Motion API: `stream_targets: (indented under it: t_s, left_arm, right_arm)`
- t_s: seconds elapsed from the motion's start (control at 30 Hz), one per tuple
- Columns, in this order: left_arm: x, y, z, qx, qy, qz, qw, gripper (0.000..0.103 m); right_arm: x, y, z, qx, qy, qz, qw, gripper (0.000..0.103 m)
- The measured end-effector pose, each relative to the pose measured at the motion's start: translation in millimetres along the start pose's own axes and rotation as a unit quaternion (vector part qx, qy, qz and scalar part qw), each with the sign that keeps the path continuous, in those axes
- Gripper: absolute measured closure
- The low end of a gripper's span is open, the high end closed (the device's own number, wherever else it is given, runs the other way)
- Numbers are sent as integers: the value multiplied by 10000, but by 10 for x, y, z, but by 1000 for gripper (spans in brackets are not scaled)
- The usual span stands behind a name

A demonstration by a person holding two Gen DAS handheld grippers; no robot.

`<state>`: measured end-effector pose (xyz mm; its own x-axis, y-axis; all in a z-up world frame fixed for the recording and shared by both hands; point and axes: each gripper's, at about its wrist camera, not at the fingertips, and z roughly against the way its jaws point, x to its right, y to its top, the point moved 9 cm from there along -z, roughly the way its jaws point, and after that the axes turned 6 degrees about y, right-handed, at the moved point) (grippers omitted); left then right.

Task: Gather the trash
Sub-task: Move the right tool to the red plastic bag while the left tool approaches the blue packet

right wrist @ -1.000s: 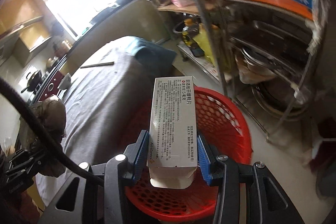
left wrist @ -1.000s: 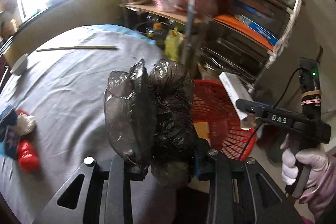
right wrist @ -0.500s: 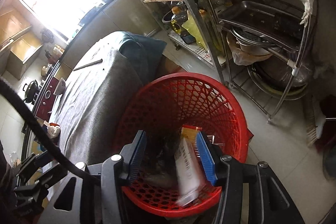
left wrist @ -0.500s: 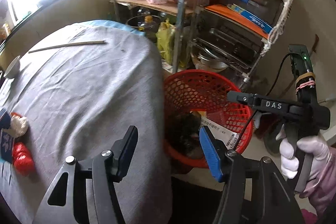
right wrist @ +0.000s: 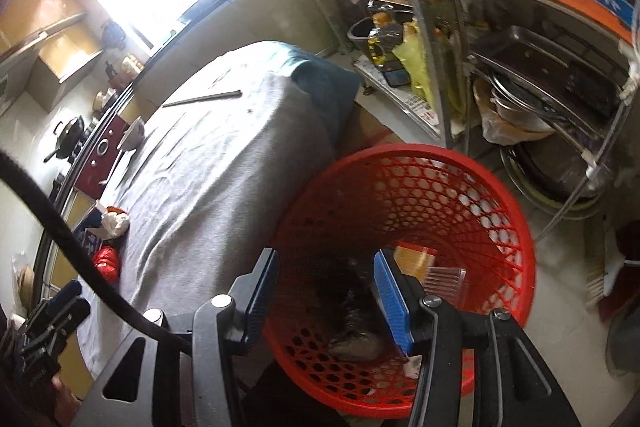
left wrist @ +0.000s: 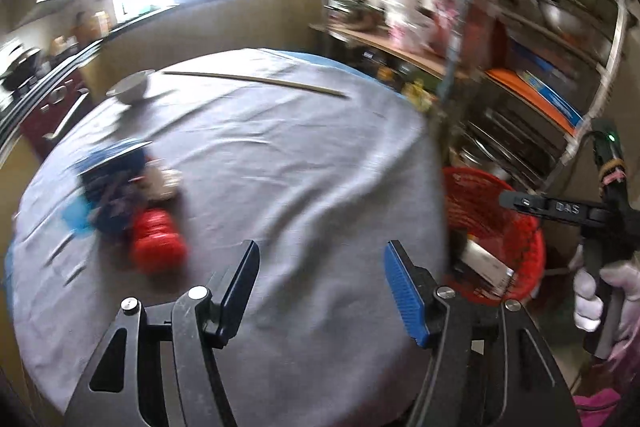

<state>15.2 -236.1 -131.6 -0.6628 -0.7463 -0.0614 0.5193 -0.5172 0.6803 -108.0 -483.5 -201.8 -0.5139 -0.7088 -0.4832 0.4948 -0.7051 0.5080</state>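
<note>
Both claws are empty now! The left claw [left wrist: 320, 291] hangs with its jaws wide apart over the grey-clothed worktop [left wrist: 280, 155]; a second ago it clamped a crumpled black plastic bag, and that bag [right wrist: 348, 303] now lies in the bottom of the red mesh plastic basket [right wrist: 500, 203] on the floor beside the worktop. The right claw [right wrist: 326, 293], jaws likewise spread, hovers above the basket, its white printed carton gone from the blue pads and lying inside, seen from the left view [left wrist: 486, 265]. Two pieces binned, then. The left view has swung towards the remaining litter: a shiny red crumpled wrapper [left wrist: 158, 245], a blue packet [left wrist: 110, 183] and a white wad [left wrist: 162, 181], probably next.
</note>
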Motion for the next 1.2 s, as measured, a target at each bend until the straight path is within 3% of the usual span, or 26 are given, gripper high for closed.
stream_targets:
  t_s: [0.3,0.57,0.7,0.9,1.2]
  left_arm:
    - [-1007,-275,57,-90,677,1034,9923,37]
    - [-2051,-456,265,13,1436,2175,9654,37]
    - [-2450,-580,425,135,1897,2459,9504,31]
    - [-2680,-802,416,2,2038,2693,9413,30]
    - [-2658,-897,348,-97,1845,2710,9447,30]
  right_arm:
    - [-655,-49,-199,-221,119,601,9979,50]
    - [-1594,-154,-388,-406,602,1472,9864,50]
    - [-2011,-258,-460,-519,875,1835,9777,50]
    - [-2407,-477,-648,-840,1091,2156,9667,49]
    - [-3006,-619,-855,-1097,1463,2560,9492,49]
